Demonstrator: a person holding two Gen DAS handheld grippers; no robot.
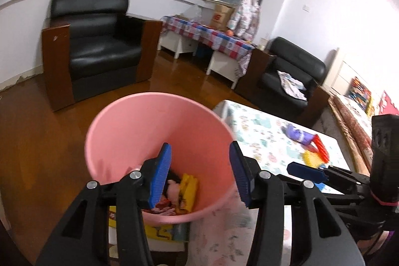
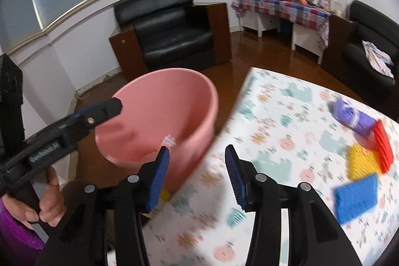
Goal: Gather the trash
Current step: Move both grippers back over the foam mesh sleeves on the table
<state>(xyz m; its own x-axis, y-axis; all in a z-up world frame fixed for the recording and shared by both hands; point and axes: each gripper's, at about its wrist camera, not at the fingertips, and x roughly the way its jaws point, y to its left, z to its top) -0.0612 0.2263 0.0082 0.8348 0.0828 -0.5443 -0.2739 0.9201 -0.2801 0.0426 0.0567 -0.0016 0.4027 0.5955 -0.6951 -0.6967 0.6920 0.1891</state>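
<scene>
The pink bin [image 2: 159,116] stood at the left, beside the desk [image 2: 274,141], with wrappers [image 1: 185,191] already inside. The left gripper [image 1: 200,172] hung over its mouth, jaws spread and empty. The right gripper [image 2: 197,177] sat above the desk edge, jaws apart, nothing between them. Further right lay a purple packet [image 2: 352,117] with red, yellow and blue pieces [image 2: 356,197] (blurred, so type uncertain). Risk: a careless reach rightward could knock the bin or push the pieces off the desk.

pink bin [image 1: 139,131], pastel-patterned white tablecloth [image 2: 286,116], black armchair [image 1: 99,46], blue pads [image 1: 162,176]
</scene>
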